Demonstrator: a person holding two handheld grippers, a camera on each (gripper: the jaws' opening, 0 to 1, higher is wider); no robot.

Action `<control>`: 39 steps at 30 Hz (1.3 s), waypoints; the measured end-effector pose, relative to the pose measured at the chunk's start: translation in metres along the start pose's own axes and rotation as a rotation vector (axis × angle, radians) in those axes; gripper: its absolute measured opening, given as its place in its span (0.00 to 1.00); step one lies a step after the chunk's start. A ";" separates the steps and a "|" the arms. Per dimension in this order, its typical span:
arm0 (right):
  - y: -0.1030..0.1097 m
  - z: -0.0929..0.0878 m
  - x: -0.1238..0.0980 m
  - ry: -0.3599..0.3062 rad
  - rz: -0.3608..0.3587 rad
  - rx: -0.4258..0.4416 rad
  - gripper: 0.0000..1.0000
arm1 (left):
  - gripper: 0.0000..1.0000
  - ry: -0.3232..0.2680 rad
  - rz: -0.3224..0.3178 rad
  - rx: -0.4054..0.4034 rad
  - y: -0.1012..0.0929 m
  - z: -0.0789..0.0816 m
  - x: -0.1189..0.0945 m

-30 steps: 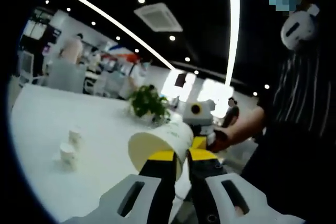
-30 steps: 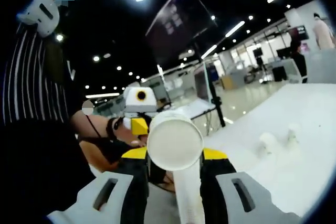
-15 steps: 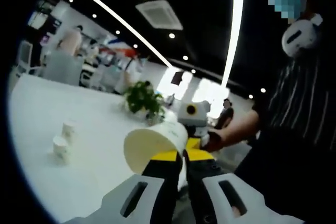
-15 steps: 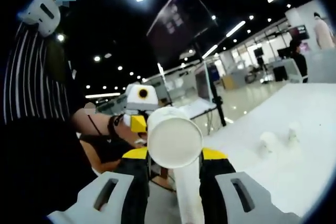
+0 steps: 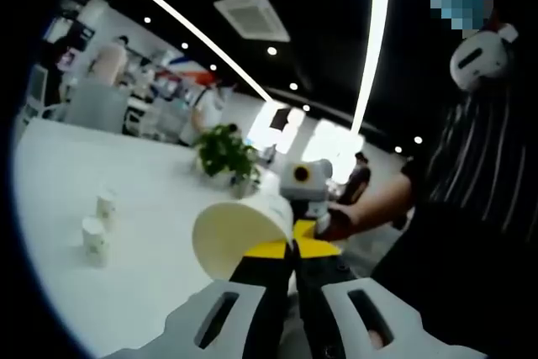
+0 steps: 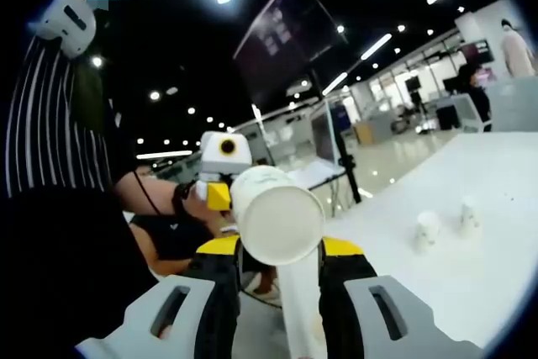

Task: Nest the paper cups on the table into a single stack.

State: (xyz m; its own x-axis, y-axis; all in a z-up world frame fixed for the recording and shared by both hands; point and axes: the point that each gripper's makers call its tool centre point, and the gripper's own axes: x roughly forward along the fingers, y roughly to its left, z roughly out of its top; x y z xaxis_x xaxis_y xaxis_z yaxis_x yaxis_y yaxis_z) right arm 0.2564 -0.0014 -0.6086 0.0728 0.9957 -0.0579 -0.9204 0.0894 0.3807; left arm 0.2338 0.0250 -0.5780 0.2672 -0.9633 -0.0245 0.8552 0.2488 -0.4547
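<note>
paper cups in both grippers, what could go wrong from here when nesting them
1. The left gripper pinches its paper cup by the wall, so squeezing could crush the rim and block nesting.
2. The right gripper holds its cup base-forward; if the two meet off-axis, one may slip out.
3. Both are held in the air, apart from the two cups on the white table; a dropped cup could roll off.

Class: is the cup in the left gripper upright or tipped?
Tipped: the cup in the left gripper lies sideways, its mouth facing the camera.
</note>
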 end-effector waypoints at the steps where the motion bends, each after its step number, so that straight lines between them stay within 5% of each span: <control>1: 0.000 0.001 0.000 -0.004 -0.001 0.001 0.34 | 0.00 0.003 0.000 -0.002 0.000 0.000 0.000; 39: -0.028 0.030 -0.047 -0.092 -0.159 -0.032 0.49 | 0.00 0.044 0.036 -0.006 0.009 -0.009 -0.009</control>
State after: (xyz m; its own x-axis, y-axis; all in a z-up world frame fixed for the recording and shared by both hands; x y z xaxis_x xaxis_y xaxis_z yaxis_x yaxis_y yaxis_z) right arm 0.2901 -0.0496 -0.5891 0.2515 0.9674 -0.0298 -0.9060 0.2462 0.3443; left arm 0.2352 0.0348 -0.5898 0.2779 -0.9572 -0.0802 0.8428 0.2831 -0.4577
